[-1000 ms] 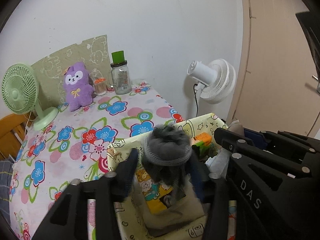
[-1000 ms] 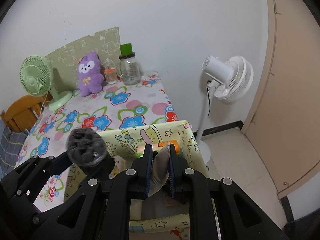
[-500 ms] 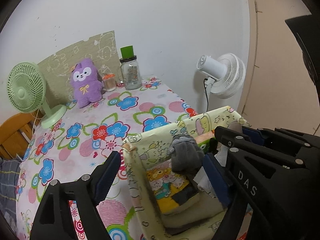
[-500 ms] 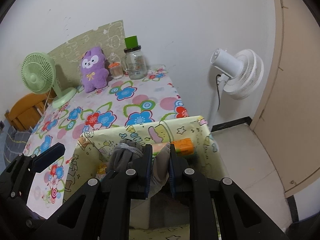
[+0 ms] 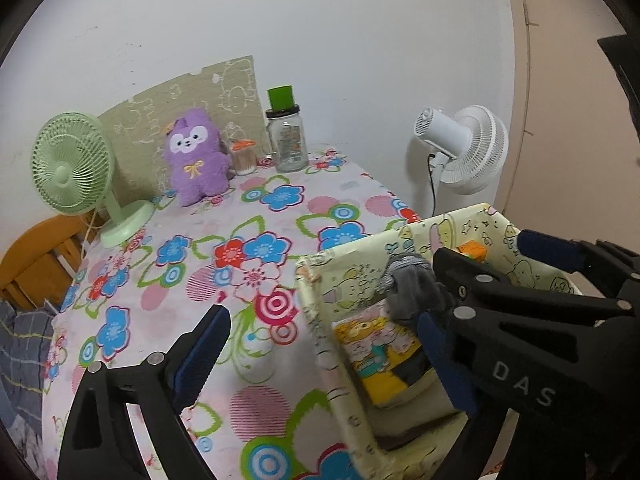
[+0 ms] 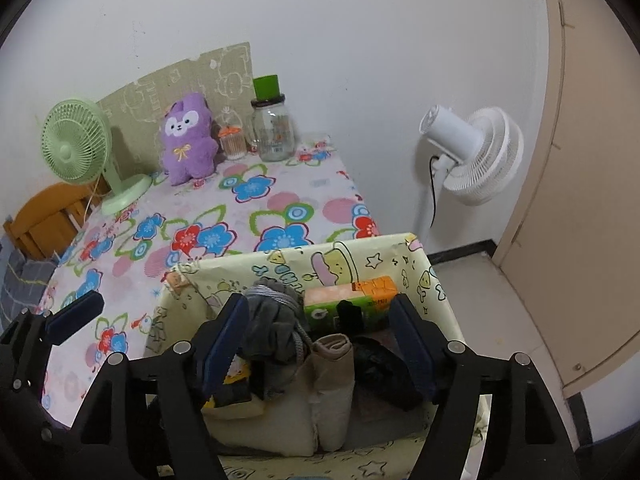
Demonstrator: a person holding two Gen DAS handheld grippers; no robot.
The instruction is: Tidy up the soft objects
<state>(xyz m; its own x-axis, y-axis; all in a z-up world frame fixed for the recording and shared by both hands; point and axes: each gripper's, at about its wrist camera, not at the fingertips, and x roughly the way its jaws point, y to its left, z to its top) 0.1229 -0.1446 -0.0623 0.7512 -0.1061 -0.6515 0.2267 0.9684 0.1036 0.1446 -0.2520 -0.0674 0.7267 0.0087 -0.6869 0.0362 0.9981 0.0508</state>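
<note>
A yellow cartoon-print fabric box [image 5: 320, 312] [image 6: 296, 260] stands at the near right of the flowered table. A grey rolled sock bundle [image 5: 412, 292] [image 6: 272, 316] lies inside it, on other folded cloth. My left gripper [image 5: 324, 348] is open and empty, with one finger over the table and one inside the box. My right gripper [image 6: 320, 344] is open and empty above the box. A beige folded cloth [image 6: 332, 364] lies between its fingers. A purple plush toy [image 5: 196, 160] [image 6: 186, 144] sits at the table's far edge.
A green desk fan [image 5: 76, 168] [image 6: 80, 148], a glass jar with green lid [image 5: 286, 136] [image 6: 272, 124] and a small cotton-swab jar [image 5: 244, 156] stand at the back. A white floor fan [image 5: 464, 148] [image 6: 472, 156] stands right of the table. An orange-green tissue pack [image 6: 352, 300] lies in the box.
The left gripper opened, dropped the grey sock bundle into the box and drew back left. The right gripper opened and let go of the beige cloth.
</note>
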